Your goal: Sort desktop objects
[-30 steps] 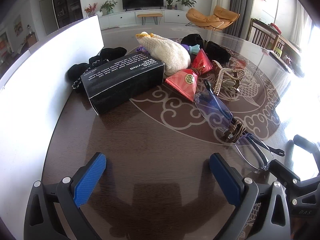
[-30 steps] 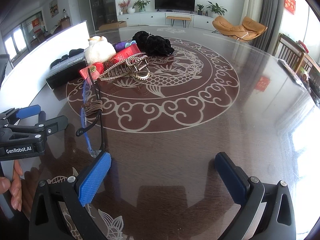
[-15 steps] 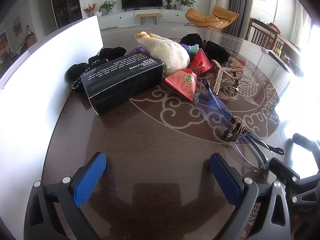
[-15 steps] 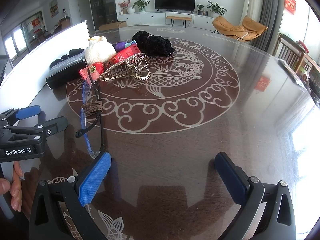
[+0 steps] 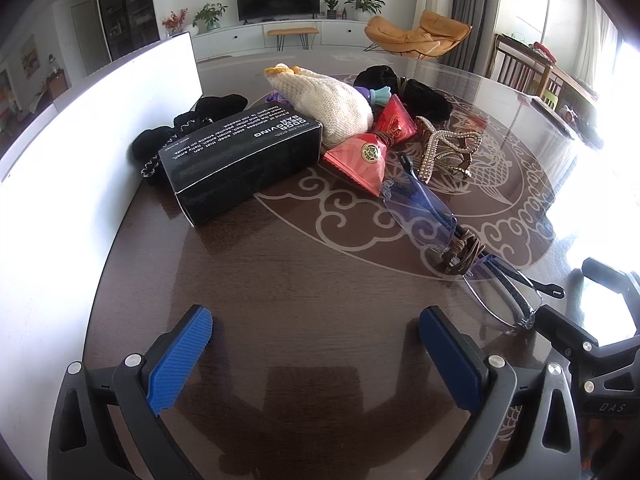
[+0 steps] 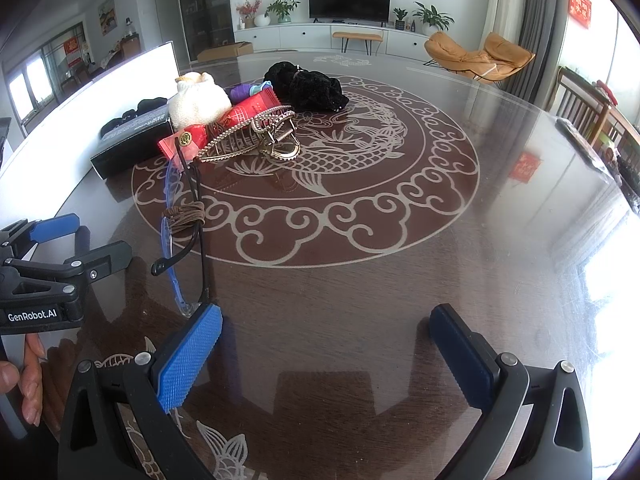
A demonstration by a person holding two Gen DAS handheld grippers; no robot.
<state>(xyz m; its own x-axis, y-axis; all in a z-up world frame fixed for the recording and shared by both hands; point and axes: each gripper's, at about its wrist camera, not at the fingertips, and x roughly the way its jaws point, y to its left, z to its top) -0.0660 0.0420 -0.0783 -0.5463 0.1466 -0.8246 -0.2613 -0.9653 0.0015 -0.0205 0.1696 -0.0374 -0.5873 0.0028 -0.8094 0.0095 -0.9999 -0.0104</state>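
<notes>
Nothing has really moved since a second ago; both grippers sit in the same spots, only a slight camera drift. Left gripper (image 5: 316, 340) hangs low over the dark glass-topped table (image 5: 280, 280), jaws wide, nothing between them. Right gripper (image 6: 326, 340) likewise wide and empty, its left pad just beside the tip of the glasses (image 6: 182, 240). Sorting looks not yet started. Pile left to right: one white board (image 5: 80, 140) standing along the table edge, black fabric pieces (image 5: 180, 128) behind one black box (image 5: 240, 160), one cream knitted pouch (image 5: 332, 108), a small purple-and-teal item (image 5: 378, 95) I can't identify, two red packets (image 5: 368, 160), one rhinestone hair claw (image 5: 444, 144), one black velvet bundle (image 6: 308, 86), one pair of glasses with one brown cord loop (image 6: 184, 216) lying on them. Glasses are nearest: light, thin, rimless, likely fragile and slippery on glass; best taken at the bridge or a temple arm, not the lens. Box should be stiff, easy across its narrow sides. Pouch soft, pinch anywhere.
</notes>
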